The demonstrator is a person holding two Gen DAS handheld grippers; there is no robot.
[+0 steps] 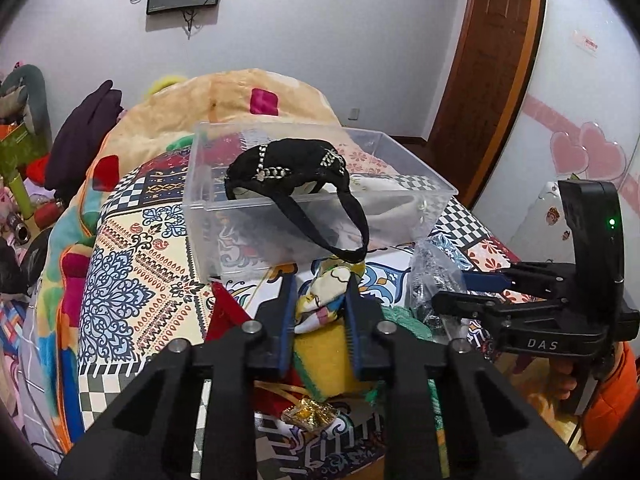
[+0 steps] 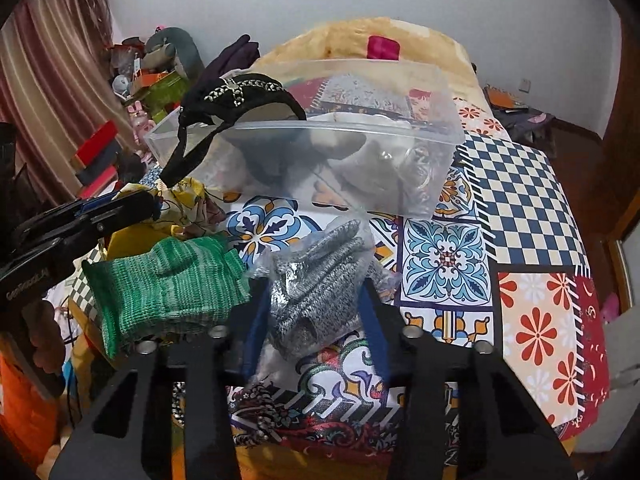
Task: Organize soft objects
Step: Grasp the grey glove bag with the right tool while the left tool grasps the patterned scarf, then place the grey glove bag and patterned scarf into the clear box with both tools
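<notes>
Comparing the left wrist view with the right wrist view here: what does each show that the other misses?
Only the left wrist view: the left gripper closed on a yellow patterned cloth, and a gold foil wrapper.

Only the right wrist view: the right gripper closed on bagged grey knitwear, and the whole green knit glove.

Both: the clear plastic bin with a black chain-trimmed item draped over its rim, on the patchwork bedspread.

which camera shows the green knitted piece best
The right wrist view: the green knitted piece lies in full beside the bagged grey knit. The left wrist view shows only a green sliver behind its own fingers.
</notes>
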